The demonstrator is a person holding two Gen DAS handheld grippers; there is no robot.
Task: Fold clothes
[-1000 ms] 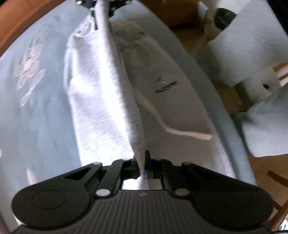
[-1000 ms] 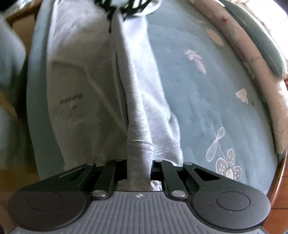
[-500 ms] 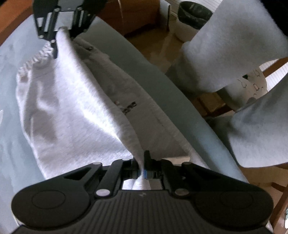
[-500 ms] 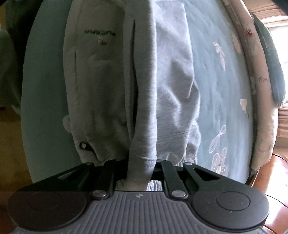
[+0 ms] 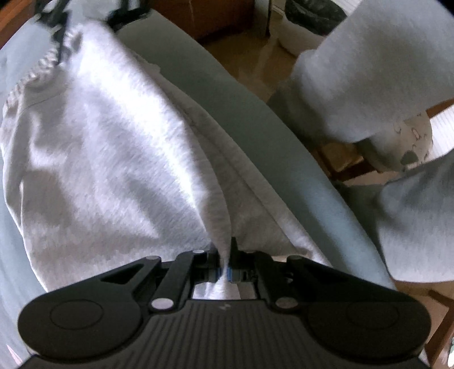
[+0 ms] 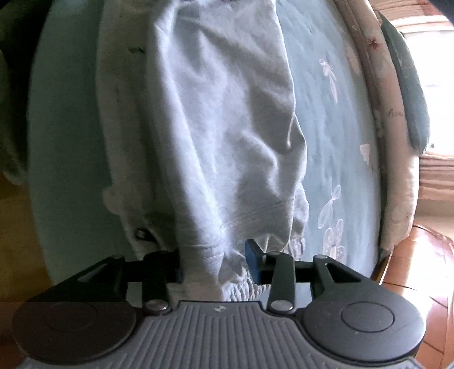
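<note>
A light grey pair of sweatpants [image 5: 107, 159] lies folded lengthwise on the teal bedspread [image 5: 227, 93], near the bed's edge. My left gripper [image 5: 224, 264] is shut on a ridge of its fabric at one end. In the left wrist view my right gripper [image 5: 85, 17] shows blurred at the far end, by the gathered cuff. In the right wrist view the sweatpants [image 6: 227, 119] rest flat on the bedspread [image 6: 340, 119]. My right gripper [image 6: 215, 261] stands open, with the hem lying loose between its fingers.
A person's legs in light blue trousers [image 5: 369, 71] and a patterned slipper [image 5: 408, 144] stand beside the bed. A bin [image 5: 312, 14] sits on the wooden floor. A floral bolster [image 6: 397, 159] and a dark cushion [image 6: 408, 85] line the far side.
My right gripper has opened and let go of the hem. The lifted fold has come down onto the rest of the sweatpants. My left gripper still holds its end.
</note>
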